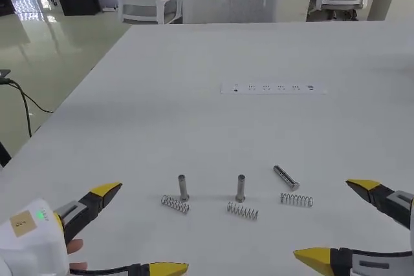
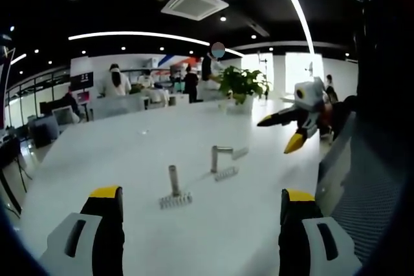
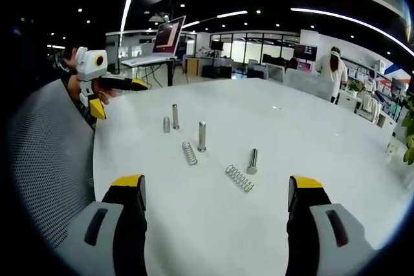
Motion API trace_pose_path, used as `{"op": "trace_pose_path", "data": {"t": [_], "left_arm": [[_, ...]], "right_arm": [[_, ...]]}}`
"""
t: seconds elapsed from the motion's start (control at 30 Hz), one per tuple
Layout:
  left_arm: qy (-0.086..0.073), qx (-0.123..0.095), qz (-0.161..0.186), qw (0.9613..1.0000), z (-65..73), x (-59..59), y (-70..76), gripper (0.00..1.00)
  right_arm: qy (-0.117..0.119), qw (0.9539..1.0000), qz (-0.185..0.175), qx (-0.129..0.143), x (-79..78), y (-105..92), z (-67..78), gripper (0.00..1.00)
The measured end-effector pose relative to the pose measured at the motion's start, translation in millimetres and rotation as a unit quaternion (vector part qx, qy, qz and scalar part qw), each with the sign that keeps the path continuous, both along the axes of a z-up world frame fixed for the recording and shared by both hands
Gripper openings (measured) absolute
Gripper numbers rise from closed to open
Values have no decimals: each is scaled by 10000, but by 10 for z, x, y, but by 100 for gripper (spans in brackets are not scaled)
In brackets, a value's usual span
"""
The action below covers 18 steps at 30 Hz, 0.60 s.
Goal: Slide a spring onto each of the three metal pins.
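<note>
Three metal pins stand in a row on the white table [image 1: 194, 114]: the left pin [image 1: 183, 187] and middle pin [image 1: 240, 187] are upright, the right pin [image 1: 285, 177] lies tilted on its side. A loose spring lies in front of each: left spring [image 1: 175, 204], middle spring [image 1: 242, 211], right spring [image 1: 297, 200]. My left gripper [image 1: 139, 229] hovers open near the table's front left, holding nothing. My right gripper [image 1: 336, 220] is open at the front right, also holding nothing. The left gripper view has the nearest pin [image 2: 174, 180] and spring [image 2: 176, 201] ahead; the right gripper view has the lying pin [image 3: 252, 160] and spring [image 3: 239, 178].
A flat power strip [image 1: 272, 88] is set into the table beyond the pins. Chairs [image 1: 229, 2] stand at the far edge. A cable [image 1: 22, 101] runs over the floor at the left. The right gripper [image 2: 297, 121] crosses the left gripper view.
</note>
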<state>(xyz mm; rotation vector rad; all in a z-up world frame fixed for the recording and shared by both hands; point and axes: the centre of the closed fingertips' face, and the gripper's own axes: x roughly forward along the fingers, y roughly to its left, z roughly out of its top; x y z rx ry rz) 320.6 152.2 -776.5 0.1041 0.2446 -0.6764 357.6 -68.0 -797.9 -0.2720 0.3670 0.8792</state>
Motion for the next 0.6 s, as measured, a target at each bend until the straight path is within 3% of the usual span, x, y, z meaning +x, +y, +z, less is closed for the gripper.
{"op": "trace_pose_path", "data": {"t": [0.13,0.6], "left_arm": [[6,8,-13,10000,-2,-9,-10,98],[7,17,-71,10000,-9,-16,-31,98]], "right_arm": [[-9,10000,-47,73,30,-11,49,91],[-235,9996,-62,-125,295,-36,279,89]]}}
